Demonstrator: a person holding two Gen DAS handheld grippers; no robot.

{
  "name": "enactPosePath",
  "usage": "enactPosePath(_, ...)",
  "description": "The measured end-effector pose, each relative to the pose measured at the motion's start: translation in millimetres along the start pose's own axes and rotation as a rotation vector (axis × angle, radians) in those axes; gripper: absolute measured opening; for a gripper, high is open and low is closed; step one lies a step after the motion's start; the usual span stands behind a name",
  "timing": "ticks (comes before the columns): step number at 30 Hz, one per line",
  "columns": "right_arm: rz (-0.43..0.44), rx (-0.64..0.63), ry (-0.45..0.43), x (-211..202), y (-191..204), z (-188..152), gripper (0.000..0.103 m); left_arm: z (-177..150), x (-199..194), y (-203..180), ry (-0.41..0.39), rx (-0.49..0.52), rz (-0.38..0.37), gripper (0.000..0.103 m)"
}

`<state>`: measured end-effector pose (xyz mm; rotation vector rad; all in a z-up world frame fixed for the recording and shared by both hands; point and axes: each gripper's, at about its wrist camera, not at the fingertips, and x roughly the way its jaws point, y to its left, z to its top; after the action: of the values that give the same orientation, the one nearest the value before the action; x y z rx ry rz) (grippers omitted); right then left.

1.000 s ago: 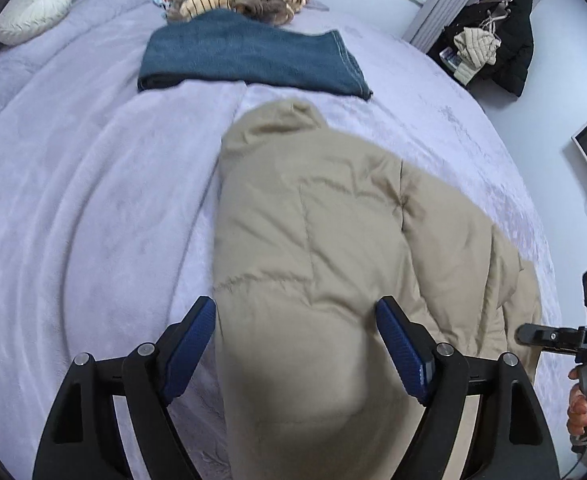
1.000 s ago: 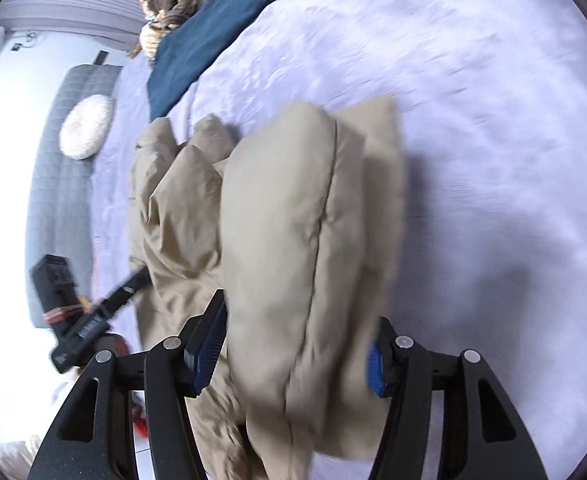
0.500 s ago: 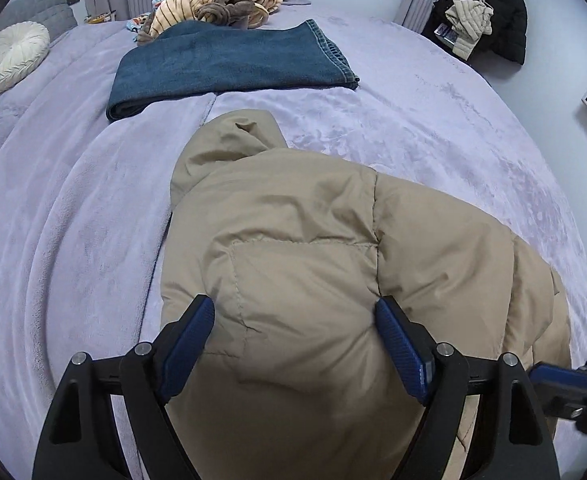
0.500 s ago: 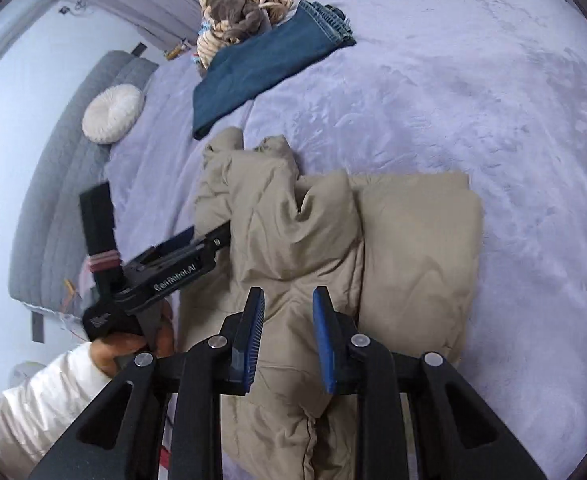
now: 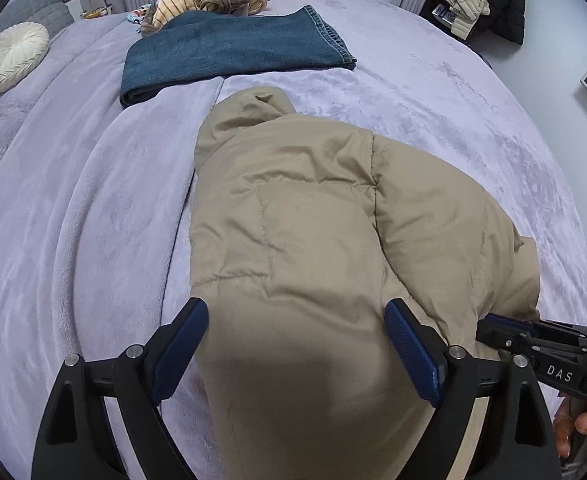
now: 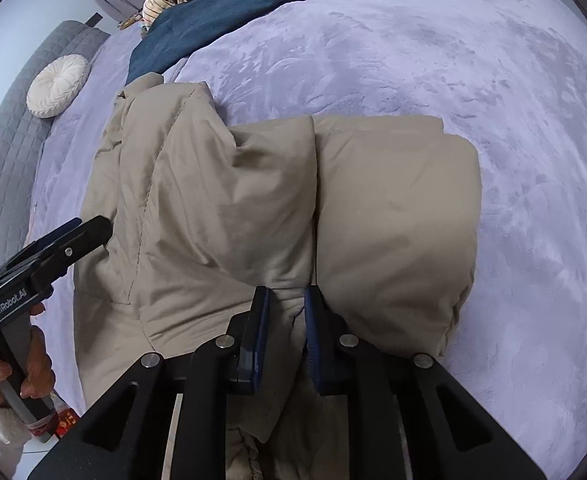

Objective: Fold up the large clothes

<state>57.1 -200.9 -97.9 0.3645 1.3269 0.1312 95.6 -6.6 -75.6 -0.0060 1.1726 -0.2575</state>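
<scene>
Beige quilted puffer jacket (image 5: 313, 240) fills the gap between the left gripper (image 5: 297, 344)'s 2 blue pads, which have just been opening and stand wide, gripping nothing. Right gripper (image 6: 285, 320) has just been closing and pinches a jacket fold. The jacket lies on the lilac plush bedspread (image 5: 73, 220), long axis running near to far, hood toward the folded blue jeans (image 5: 229, 52).

Left tongs (image 5: 295, 344) wide, right tongs (image 6: 286, 312) pinching
</scene>
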Motion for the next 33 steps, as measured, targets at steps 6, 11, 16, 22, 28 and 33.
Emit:
enactPosePath(6, -0.003, 0.004, 0.005, -8, 4, -5, 0.022, -19, -11, 5, 0.019, -0.001, 0.052, 0.103)
enactPosePath(11, -0.005, 0.004, 0.006, -17, 9, -11, 0.022, -33, -15, 7, 0.05, 0.008, 0.069, 0.103)
enactPosePath(16, 0.007, 0.015, -0.001, -35, 14, -24, 0.025, -43, -23, 11, 0.065, -0.012, 0.064, 0.103)
enactPosePath(22, 0.022, 0.048, -0.029, -61, 19, -42, 0.029, -60, -31, 17, 0.1, -0.026, 0.051, 0.103)
enactPosePath(28, 0.037, 0.018, -0.038, -82, 39, -69, 0.038, -83, -31, 24, 0.131, -0.02, 0.046, 0.103)
enactPosePath(33, -0.069, -0.028, 0.051, -53, 45, -95, 0.042, -94, -27, 28, 0.154, -0.024, 0.033, 0.103)
